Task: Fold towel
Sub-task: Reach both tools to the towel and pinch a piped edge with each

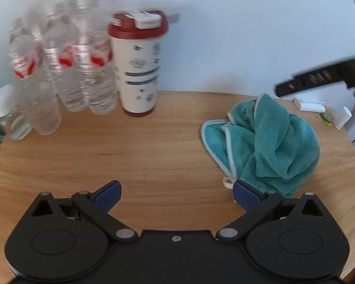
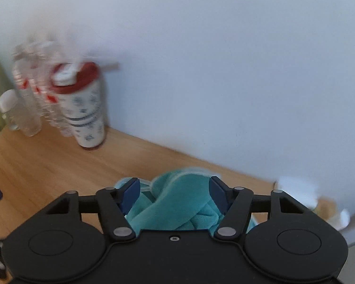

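A teal towel [image 1: 269,142] with pale edging lies crumpled in a heap on the wooden table [image 1: 142,146], at the right of the left wrist view. My left gripper [image 1: 177,195] is open and empty, low over the table, with its right fingertip just beside the towel's near edge. In the right wrist view the towel [image 2: 177,203] fills the gap between my right gripper's [image 2: 175,191] blue fingers, which stand open around the heap. The right gripper's body also shows in the left wrist view [image 1: 319,78], above the towel's far side.
Several clear water bottles [image 1: 59,71] and a white tumbler with a red lid [image 1: 139,68] stand at the table's back left, against a white wall. Small white objects [image 1: 310,106] lie at the back right, behind the towel. The table edge curves at right.
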